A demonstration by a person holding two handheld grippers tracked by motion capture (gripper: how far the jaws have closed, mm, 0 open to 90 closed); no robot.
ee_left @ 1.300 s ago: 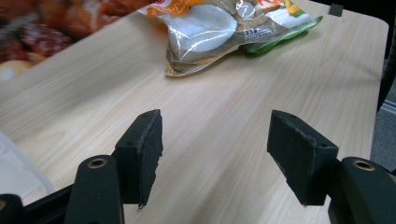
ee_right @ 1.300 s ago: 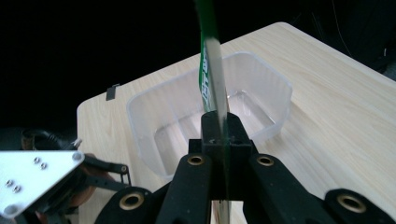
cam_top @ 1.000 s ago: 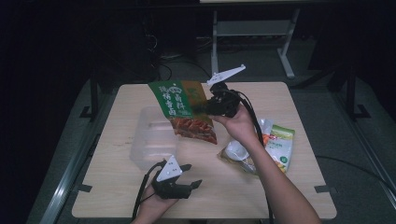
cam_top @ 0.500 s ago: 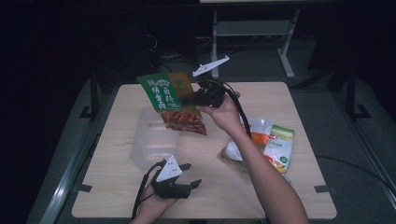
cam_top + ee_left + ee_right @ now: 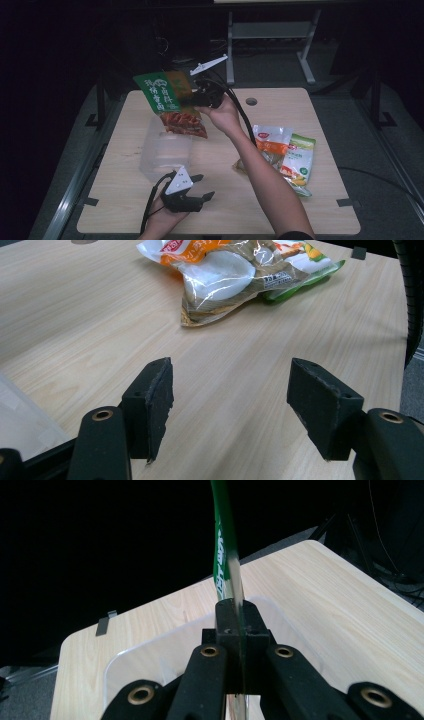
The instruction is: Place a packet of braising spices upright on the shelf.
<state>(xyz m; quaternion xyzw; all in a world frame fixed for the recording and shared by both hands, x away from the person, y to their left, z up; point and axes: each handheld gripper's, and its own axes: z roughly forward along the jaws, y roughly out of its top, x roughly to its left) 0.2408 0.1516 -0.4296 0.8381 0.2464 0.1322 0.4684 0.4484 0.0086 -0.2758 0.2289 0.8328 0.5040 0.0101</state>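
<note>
Snack bag (image 5: 170,102) above container (image 5: 165,152), packets (image 5: 285,150) right.

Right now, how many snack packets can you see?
3: a green-and-orange foil packet held above the clear plastic tub, plus an orange-white packet and a green packet overlapping at the table's right. More may be hidden.

My left tool (image 5: 197,191) is matt black, with a grey three-cornered plate on top that has small holes in it, and a black cable looping from its near left side. Its two pads (image 5: 150,407) are blocky black slabs, scuffed pale along their edges, each on an arm with a brass-ringed screw hole. My right tool (image 5: 186,98) is black too, with the same grey plate, brass-ringed holes and thick black cable.
</note>
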